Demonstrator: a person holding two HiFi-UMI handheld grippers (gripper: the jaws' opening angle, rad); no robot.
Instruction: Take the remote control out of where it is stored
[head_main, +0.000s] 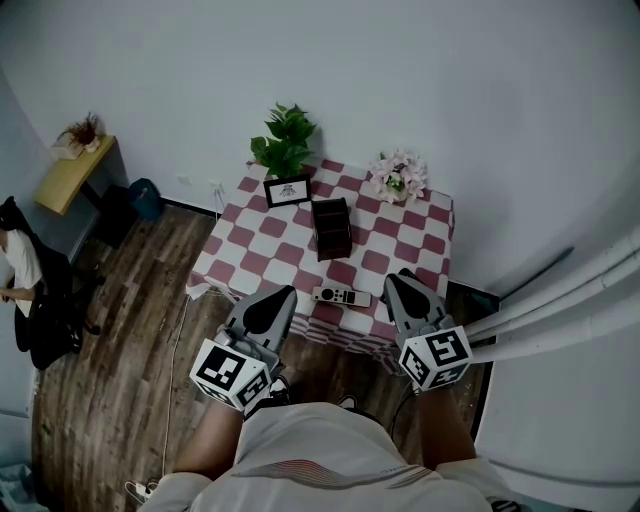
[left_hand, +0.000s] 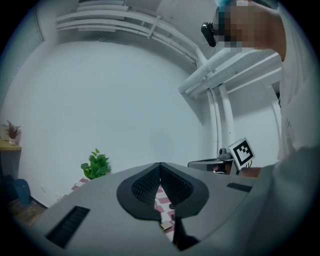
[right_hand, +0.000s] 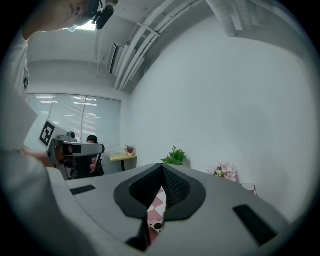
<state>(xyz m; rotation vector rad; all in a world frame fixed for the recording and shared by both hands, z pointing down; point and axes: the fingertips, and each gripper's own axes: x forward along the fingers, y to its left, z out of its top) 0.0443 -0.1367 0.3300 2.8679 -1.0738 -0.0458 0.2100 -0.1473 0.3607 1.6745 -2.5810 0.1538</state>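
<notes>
A pale remote control lies flat on the red-and-white checked tablecloth, near the table's front edge. Behind it, mid-table, stands a dark open-topped box. My left gripper hovers just before the table's front edge, left of the remote, jaws shut on nothing. My right gripper hangs at the front right corner, right of the remote, also shut and empty. In the left gripper view the gripper has its pads together. In the right gripper view the gripper is shut, and the remote's end shows below the pads.
A green potted plant, a small framed picture and pink flowers line the table's back. White pipes run along the wall at right. A seated person and a yellow desk are at the far left, across the wooden floor.
</notes>
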